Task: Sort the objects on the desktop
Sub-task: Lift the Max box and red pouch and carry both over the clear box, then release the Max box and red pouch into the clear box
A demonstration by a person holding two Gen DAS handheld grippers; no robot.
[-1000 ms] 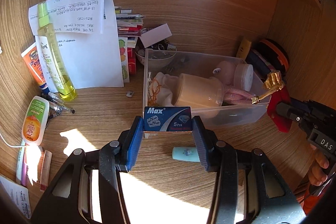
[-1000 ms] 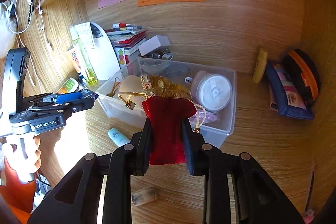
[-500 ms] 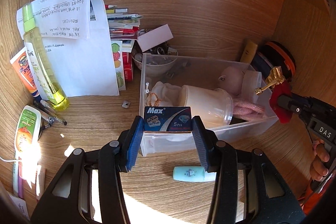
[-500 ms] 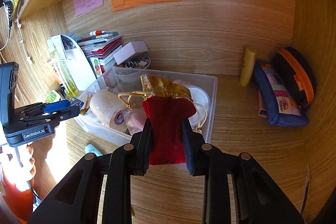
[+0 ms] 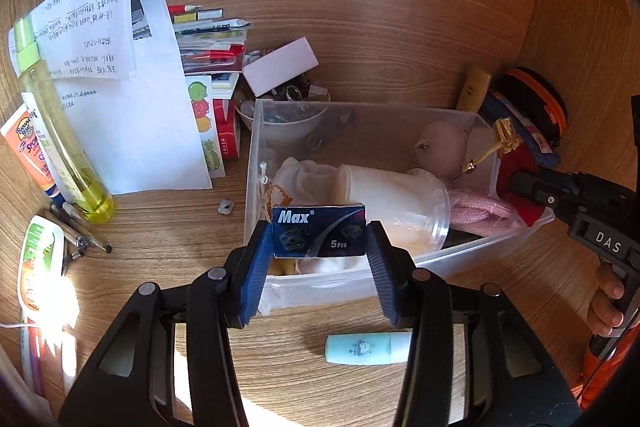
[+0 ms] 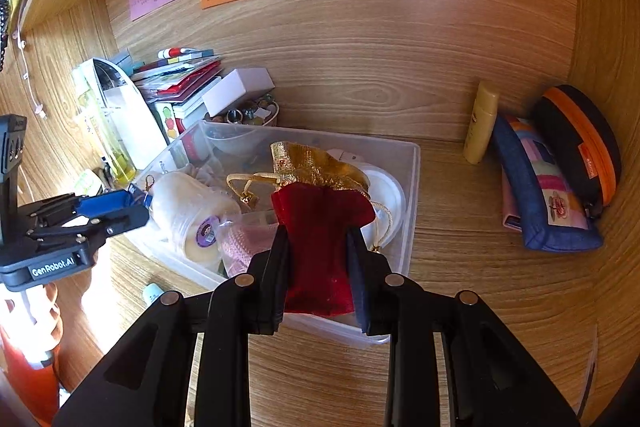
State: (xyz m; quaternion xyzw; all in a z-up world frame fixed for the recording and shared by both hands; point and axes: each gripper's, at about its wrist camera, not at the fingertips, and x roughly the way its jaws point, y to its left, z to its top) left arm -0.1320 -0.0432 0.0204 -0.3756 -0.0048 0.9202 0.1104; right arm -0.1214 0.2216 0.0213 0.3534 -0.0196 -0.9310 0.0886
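Observation:
My left gripper (image 5: pixel 319 233) is shut on a dark blue "Max" box (image 5: pixel 319 230) and holds it over the near left corner of the clear plastic bin (image 5: pixel 472 254). My right gripper (image 6: pixel 319 251) is shut on a red pouch with a gold top (image 6: pixel 320 227), held above the bin's near right side (image 6: pixel 412 211). The bin holds a cream cup (image 5: pixel 392 203), a pink cord (image 5: pixel 480 209) and white round items. The right gripper and pouch (image 5: pixel 516 183) show at the right of the left wrist view. The left gripper (image 6: pixel 116 207) shows at the left of the right wrist view.
A mint tube (image 5: pixel 368 347) lies on the desk before the bin. A yellow-green bottle (image 5: pixel 60 143), tubes and pens sit at the left. Papers, books and a bowl (image 5: pixel 284 123) stand behind the bin. A blue pouch (image 6: pixel 544 199), an orange case and a yellow bottle (image 6: pixel 480 123) are at the right.
Both grippers have moved forward toward the bin. The Max box now hangs over the bin's corner and the red pouch over its right side. Both grips are unchanged.

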